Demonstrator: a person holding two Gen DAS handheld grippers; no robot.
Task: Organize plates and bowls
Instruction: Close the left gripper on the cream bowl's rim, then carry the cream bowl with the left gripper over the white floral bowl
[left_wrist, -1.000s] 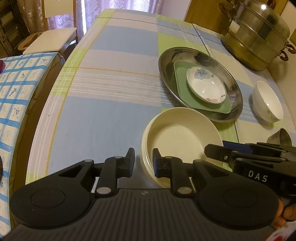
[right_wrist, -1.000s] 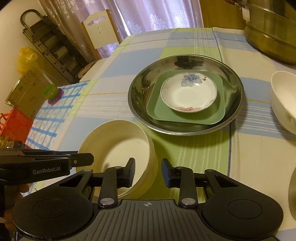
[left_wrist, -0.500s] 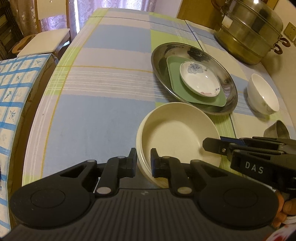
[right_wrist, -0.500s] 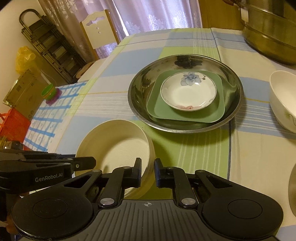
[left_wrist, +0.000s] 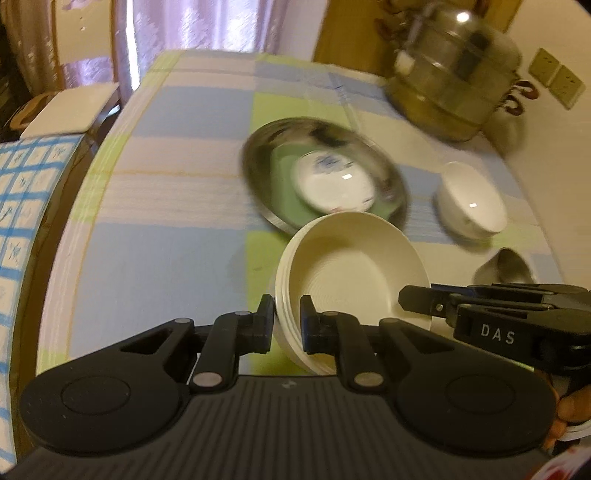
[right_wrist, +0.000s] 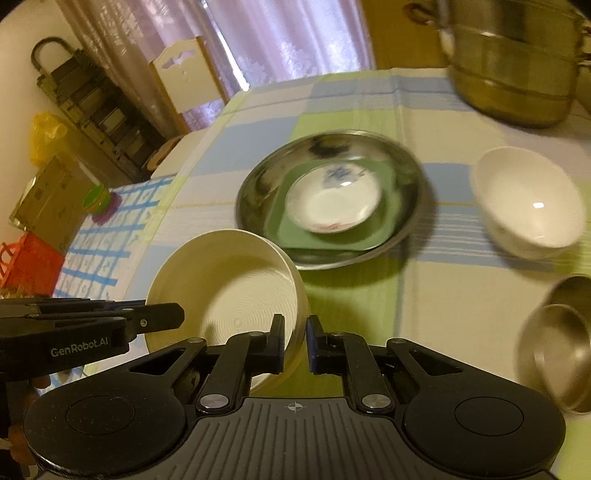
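Where the left wrist view looks down the table (left_wrist: 155, 251), we see our left gripper (left_wrist: 287, 317) nipped tight on the near-left rim of the cream bowl (left_wrist: 354, 269), one pad outside the wall and one inside. The bowl hangs tilted above the checked cloth, near the table's near edge. Just beyond it lies the steel basin (left_wrist: 258, 173), holding a green square plate (left_wrist: 284, 177) with a white flowered dish (left_wrist: 332, 181) on top. A white bowl (left_wrist: 469, 206) stands beside the basin toward the right edge, and a steamer pot (left_wrist: 450, 74) fills the far right corner.

In the right wrist view, our right gripper (right_wrist: 295, 339) is likewise pinched shut on the same bowl's opposite rim. The basin sits close past the bowl, its near rim partly covered by the raised cream wall. A small steel bowl (right_wrist: 557, 350) lies tipped at the right edge, near the white bowl.
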